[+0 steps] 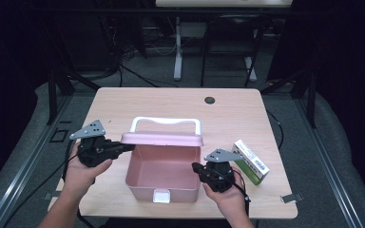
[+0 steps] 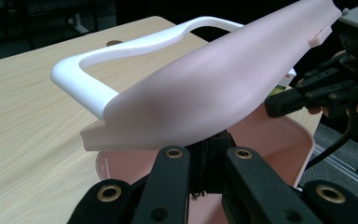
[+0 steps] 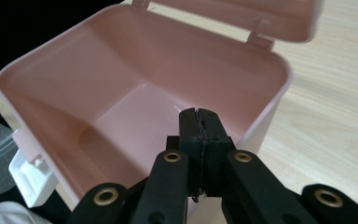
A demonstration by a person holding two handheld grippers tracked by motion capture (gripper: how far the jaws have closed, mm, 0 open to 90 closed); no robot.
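Both pairs of jaws are pressed together, and they sit on either side of the pink storage box (image 1: 164, 171), which stands open near the front middle of the wooden table (image 1: 123, 102). At the box's left, the left gripper (image 1: 129, 147) is held level in the person's left hand (image 1: 83, 173), its closed tips tucked under the left edge of the raised pink lid (image 1: 162, 138); from the left gripper view the lid (image 2: 223, 84) lies right over the jaw tips, though whether they pinch its edge or only prop it I cannot tell. A white carry handle (image 1: 166, 122) stands up just behind the lid, on the far side of the box. The box's inside (image 3: 135, 116) is bare pink plastic, and a white latch (image 1: 162, 195) hangs at its front wall. At the box's right rim sits the right gripper (image 1: 196, 167), carried by the right hand (image 1: 228, 194), its jaws closed on nothing and pointing in over the rim toward the cavity. Just right of that gripper, beside the box, a green and white carton (image 1: 250, 161) lies on the table.
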